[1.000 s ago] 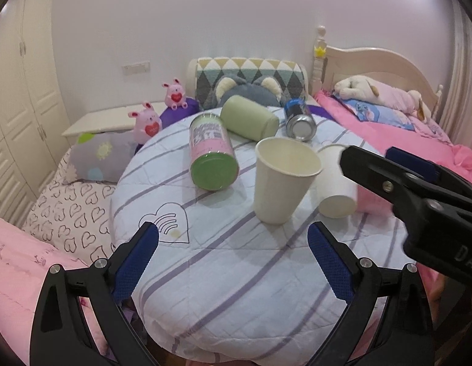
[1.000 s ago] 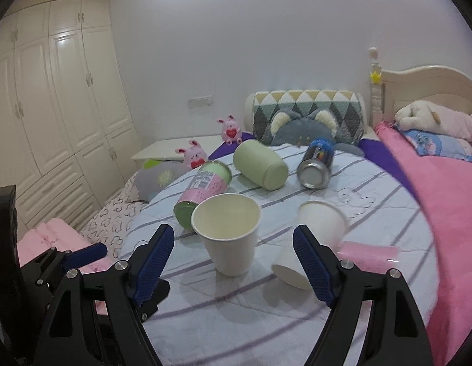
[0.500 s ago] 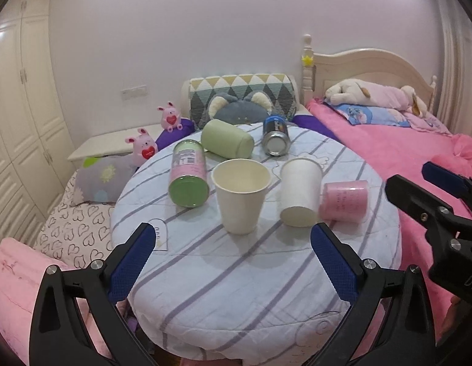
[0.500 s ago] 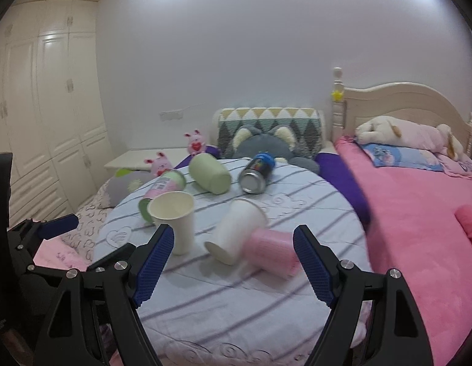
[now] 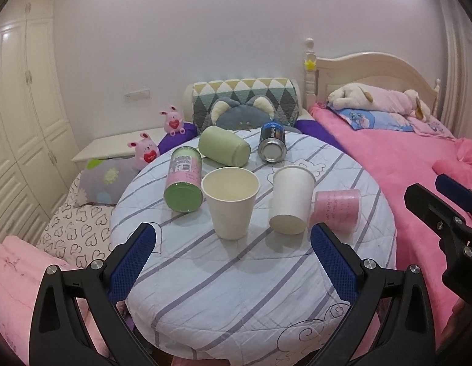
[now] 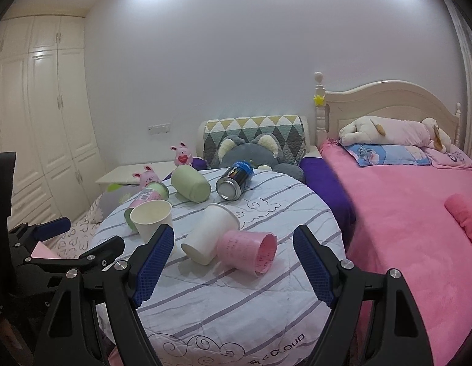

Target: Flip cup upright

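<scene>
An upright white paper cup [image 5: 231, 202] stands on the round striped table [image 5: 236, 289]; it also shows in the right wrist view [image 6: 152, 218]. A second white paper cup [image 5: 291, 202] lies on its side beside a pink cup [image 5: 335, 210], also on its side; the right wrist view shows the white one [image 6: 208, 235] and the pink one [image 6: 246, 251]. My left gripper [image 5: 233, 262] is open and empty, back from the cups. My right gripper [image 6: 233, 267] is open and empty, near the pink cup.
A pink-and-green can [image 5: 184, 180], a green cup [image 5: 223, 146] and a blue can [image 5: 271, 141] lie on their sides at the table's far part. A pink bed [image 5: 388, 158] is at the right. Pillows and plush toys [image 5: 147, 152] are behind. Wardrobes [image 5: 19, 116] stand left.
Both grippers have drawn back and up from the table, so the cups look smaller and farther. Both stay open. The cups have not moved.
</scene>
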`<state>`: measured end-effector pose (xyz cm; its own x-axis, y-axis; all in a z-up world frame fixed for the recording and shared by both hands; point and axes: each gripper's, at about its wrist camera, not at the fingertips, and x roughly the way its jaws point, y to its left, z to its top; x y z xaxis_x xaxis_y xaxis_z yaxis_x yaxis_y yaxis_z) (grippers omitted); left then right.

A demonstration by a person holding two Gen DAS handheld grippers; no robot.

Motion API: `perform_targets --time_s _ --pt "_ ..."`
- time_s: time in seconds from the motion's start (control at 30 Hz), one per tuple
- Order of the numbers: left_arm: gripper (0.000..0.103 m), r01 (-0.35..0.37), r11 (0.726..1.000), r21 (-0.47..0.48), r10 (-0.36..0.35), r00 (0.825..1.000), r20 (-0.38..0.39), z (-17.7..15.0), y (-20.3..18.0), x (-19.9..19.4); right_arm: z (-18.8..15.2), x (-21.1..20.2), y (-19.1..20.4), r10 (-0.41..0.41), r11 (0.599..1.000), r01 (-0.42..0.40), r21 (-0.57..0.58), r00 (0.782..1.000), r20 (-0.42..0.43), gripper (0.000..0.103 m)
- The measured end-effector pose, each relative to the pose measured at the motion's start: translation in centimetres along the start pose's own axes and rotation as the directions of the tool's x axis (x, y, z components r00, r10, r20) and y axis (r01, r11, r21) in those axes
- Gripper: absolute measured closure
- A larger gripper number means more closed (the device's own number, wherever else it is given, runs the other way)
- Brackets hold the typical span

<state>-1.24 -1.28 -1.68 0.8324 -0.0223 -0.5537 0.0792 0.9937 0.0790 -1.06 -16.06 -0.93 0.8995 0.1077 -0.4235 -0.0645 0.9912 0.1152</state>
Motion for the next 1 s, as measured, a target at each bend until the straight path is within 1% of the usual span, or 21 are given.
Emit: perform_targets --time_s 0.67,0.73,0.9,1.0 --pt "0.000 -0.007 1.000 -0.020 0.007 1.000 0.009 0.03 -0.09 0.25 -0.37 0.48 -0.33 -0.012 1.000 0.012 -0.008 1.000 -0.014 0.021" --pt "0.000 -0.006 1.000 -0.026 0.006 1.000 0.020 0.02 0.04 0.32 -0.39 0.45 -0.35 -0.014 1.000 0.013 -0.009 1.000 -0.012 0.021" --pt "0.000 0.006 0.999 -0.047 -0.003 0.997 0.075 0.11 0.41 -0.02 -0.44 0.38 -0.40 -0.018 1.000 0.018 -0.018 1.000 -0.001 0.021" --pt "0.000 0.020 0.998 -0.057 -0.014 0.995 0.100 0.15 0.55 -0.32 -0.55 0.20 -0.26 -0.025 0.999 0.026 -0.030 1.000 0.019 0.021"
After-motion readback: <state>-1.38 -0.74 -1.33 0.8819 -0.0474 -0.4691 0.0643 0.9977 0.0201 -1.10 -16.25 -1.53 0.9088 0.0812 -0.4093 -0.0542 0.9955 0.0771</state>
